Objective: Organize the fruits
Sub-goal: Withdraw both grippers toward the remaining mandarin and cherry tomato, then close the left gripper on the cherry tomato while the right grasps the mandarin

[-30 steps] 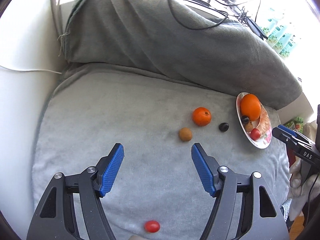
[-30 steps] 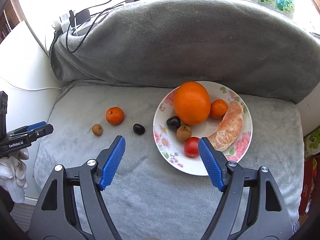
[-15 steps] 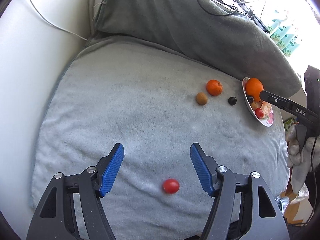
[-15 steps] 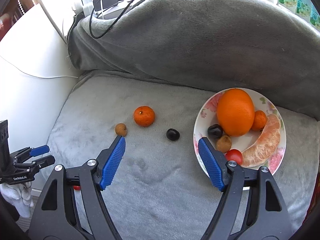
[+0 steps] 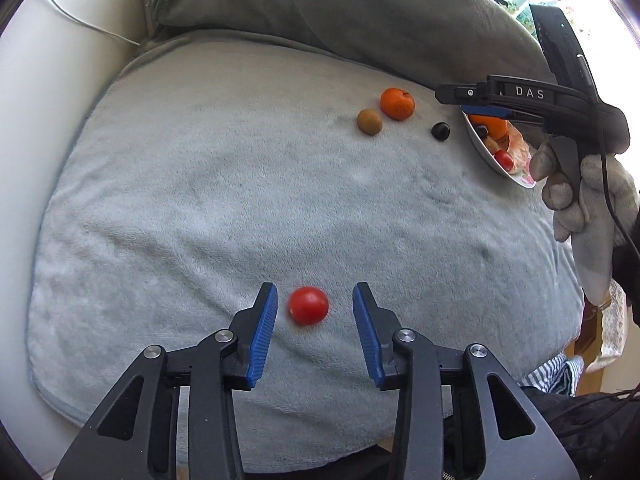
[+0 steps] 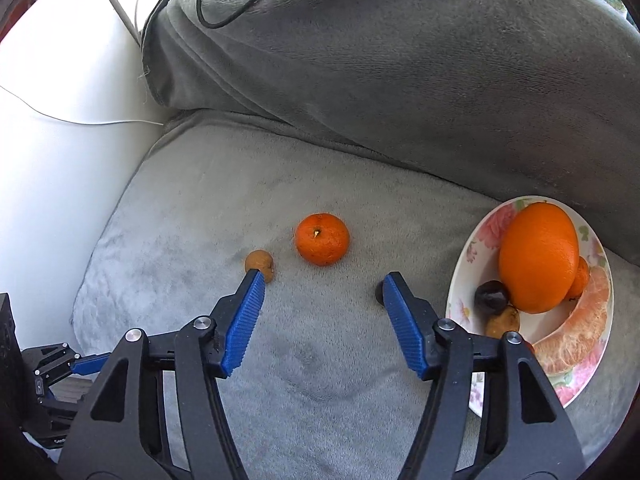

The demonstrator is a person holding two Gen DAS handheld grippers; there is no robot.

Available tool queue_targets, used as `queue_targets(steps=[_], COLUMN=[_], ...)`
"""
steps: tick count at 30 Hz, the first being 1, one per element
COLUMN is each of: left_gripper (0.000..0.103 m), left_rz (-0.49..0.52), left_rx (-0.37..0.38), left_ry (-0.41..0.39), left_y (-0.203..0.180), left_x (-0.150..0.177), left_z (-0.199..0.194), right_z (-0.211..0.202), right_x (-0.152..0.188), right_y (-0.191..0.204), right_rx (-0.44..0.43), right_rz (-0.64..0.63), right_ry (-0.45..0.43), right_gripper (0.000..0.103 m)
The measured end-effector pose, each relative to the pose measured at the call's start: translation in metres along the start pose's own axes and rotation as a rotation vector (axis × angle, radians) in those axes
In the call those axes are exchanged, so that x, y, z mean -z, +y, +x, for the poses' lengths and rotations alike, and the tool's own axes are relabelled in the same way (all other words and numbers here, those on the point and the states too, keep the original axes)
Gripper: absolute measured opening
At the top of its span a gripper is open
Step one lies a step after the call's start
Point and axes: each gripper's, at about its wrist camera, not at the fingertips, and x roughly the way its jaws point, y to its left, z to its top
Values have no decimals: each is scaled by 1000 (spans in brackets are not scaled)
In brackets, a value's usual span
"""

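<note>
Left claw (image 5: 314, 306): partly open, holding nothing. A red cherry tomato (image 5: 308, 305) lies on the grey blanket (image 5: 200, 200) between the two blue pads, touching neither.

Right claw (image 6: 322, 280): wide open, empty, held over the blanket. At its left fingertip, a small brown fruit (image 6: 260, 264), partly hidden by the pad. At its right fingertip, a small dark fruit (image 6: 379, 293), mostly hidden. Just beyond and between the fingertips, a mandarin (image 6: 322, 239), resting alone on the blanket.

Container: one floral plate (image 6: 466, 256), to the right of the right claw, on the blanket. Contents, near to far:
- a peeled citrus segment (image 6: 580, 336) along the right rim
- a brown fruit (image 6: 503, 321)
- a dark fruit (image 6: 491, 297)
- a large orange (image 6: 538, 258), with a smaller orange fruit (image 6: 582, 278) tucked behind it

In the left wrist view the plate also shows a red tomato (image 5: 503, 159), well ahead and right of the left claw, under the right claw's body.

Surface: a grey fleece blanket over a seat cushion. Farther: a darker grey blanket (image 6: 400, 80) over a back cushion, a black cable (image 6: 240, 4) on it. Left: a white upholstered side (image 6: 60, 140) with a thin white cord (image 6: 80, 121).
</note>
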Motion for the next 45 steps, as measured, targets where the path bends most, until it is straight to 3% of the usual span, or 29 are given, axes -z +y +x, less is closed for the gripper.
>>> queue_targets(steps=[14, 18, 25, 30, 45], left_gripper=[32, 28, 25, 22, 20], left_rz=[25, 30, 28, 34, -2], left_rx=[-36, -42, -45, -41, -21], left_ry=[27, 37, 38, 33, 0], left_y=[-2, -2, 1, -1, 11], left_x=[12, 13, 12, 9, 7], left_z=[18, 22, 24, 26, 6], right_z=[42, 52, 65, 71, 68], right_x=[-21, -24, -27, -30, -26], right_y=[1, -1, 1, -1, 4], right_rx=[7, 1, 3, 11, 17], right_rz=[-15, -16, -24, -16, -40], right_ry=[51, 76, 102, 112, 85], right_gripper=[62, 54, 50, 44, 42])
